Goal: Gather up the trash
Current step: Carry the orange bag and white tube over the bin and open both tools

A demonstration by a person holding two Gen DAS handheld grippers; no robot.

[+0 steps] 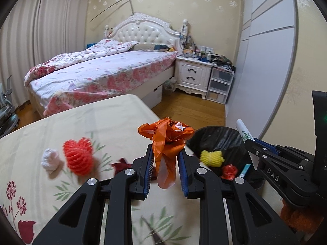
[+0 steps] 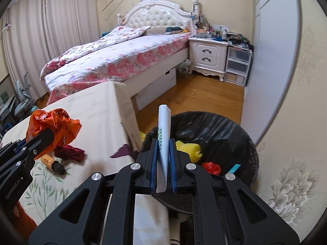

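My left gripper (image 1: 166,153) is shut on a crumpled orange plastic bag (image 1: 167,134), held just above the table's right edge. It also shows at the left of the right wrist view as left gripper (image 2: 40,140) with the orange bag (image 2: 55,122). My right gripper (image 2: 164,143) is shut on a flat white packet (image 2: 164,126) with green print, over the near rim of the black-lined trash bin (image 2: 214,122). The left wrist view shows the bin (image 1: 220,136), the right gripper (image 1: 265,155) and the white packet (image 1: 244,130). Yellow foam net (image 2: 189,148) and a red wad (image 2: 211,167) lie inside the bin.
On the flowered tablecloth (image 1: 102,122) lie a red foam net (image 1: 78,156), a white paper wad (image 1: 50,160), a dark red scrap (image 2: 69,152) and a small brown bottle (image 2: 52,163). Beyond are a bed (image 1: 102,71), a nightstand (image 1: 193,73), plastic drawers (image 1: 219,85) and wood floor.
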